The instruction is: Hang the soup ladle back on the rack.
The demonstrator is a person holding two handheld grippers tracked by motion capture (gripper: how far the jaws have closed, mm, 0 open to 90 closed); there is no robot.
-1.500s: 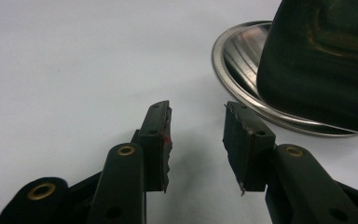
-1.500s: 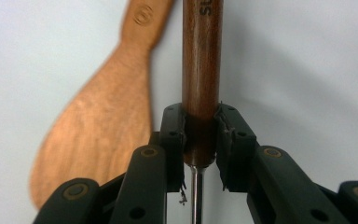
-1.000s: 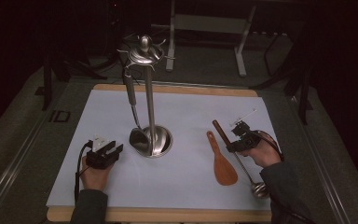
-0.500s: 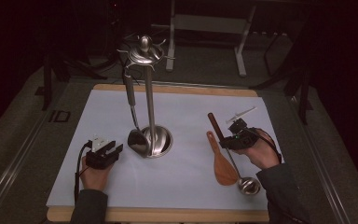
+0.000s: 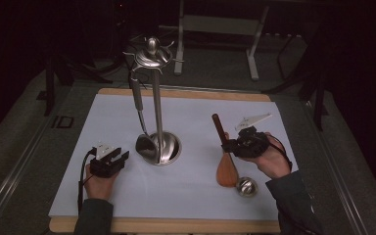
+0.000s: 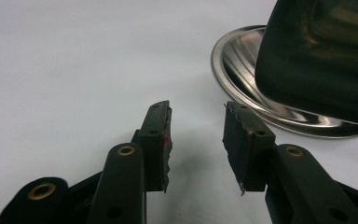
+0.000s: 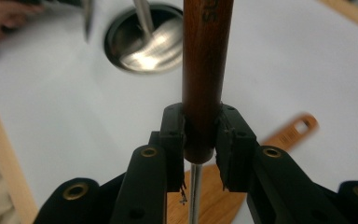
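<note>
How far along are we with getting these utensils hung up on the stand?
Done: one steel ladle hangs from the stand at its top hooks. In hand: the right gripper is shut on the wooden handle of a second ladle, its bowl low by the table. Left: hanging that one, then probably the wooden spatula lying on the white mat. The left gripper rests open near the stand's base.

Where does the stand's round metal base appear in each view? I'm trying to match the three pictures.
High view: the base sits centre-left on the table, between the two grippers.
Left gripper view: upper right, beyond the open jaws, under a dark ladle bowl.
Right gripper view: top, left of the gripped wooden handle, blurred.
Shared landmark: the white mat under it.
</note>
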